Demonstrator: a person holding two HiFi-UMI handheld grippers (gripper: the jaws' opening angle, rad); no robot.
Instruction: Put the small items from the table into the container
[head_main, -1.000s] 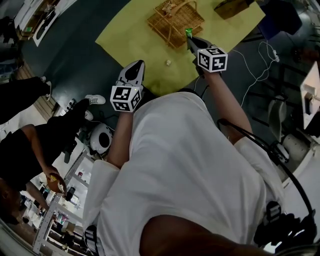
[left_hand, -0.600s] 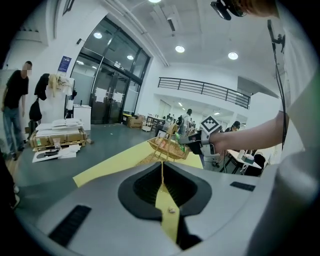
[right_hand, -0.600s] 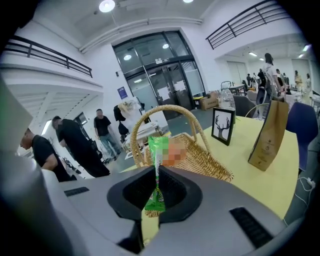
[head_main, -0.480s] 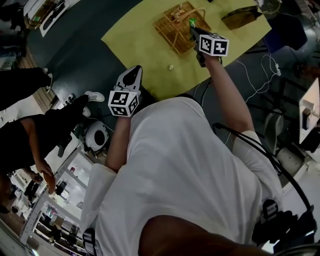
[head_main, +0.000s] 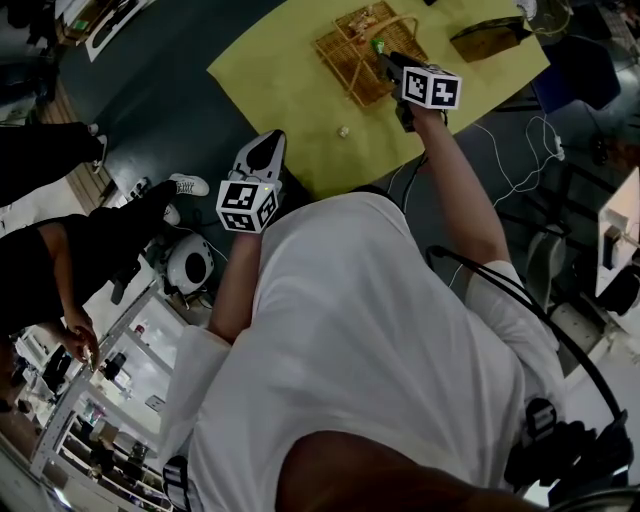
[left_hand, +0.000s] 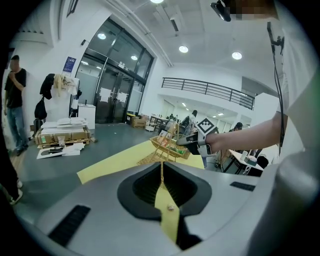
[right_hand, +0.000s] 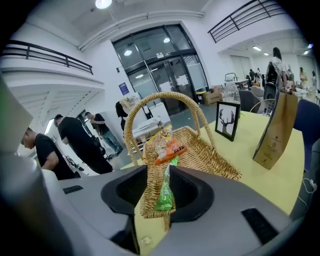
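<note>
A wicker basket (head_main: 352, 62) with a hoop handle stands on the yellow table (head_main: 280, 80). My right gripper (head_main: 381, 55) reaches over its near rim, and its jaws are opening. A green packet (right_hand: 164, 194) hangs between them at the basket (right_hand: 205, 152) rim, and the pads no longer press it. An orange snack packet (right_hand: 167, 144) lies inside the basket. One small pale item (head_main: 343, 131) rests on the table in front of the basket. My left gripper (head_main: 264, 152) hovers at the table's near edge, shut and empty. In the left gripper view the small item (left_hand: 171, 208) shows through the slit.
A brown paper bag (head_main: 485, 38) and a framed deer picture (right_hand: 228, 120) stand on the table to the right of the basket. People (right_hand: 75, 142) stand on the floor beyond the table. White cables (head_main: 520, 140) lie on the floor to the right.
My right gripper carried the green packet from the basket's right side to over its rim. The left gripper has barely shifted.
</note>
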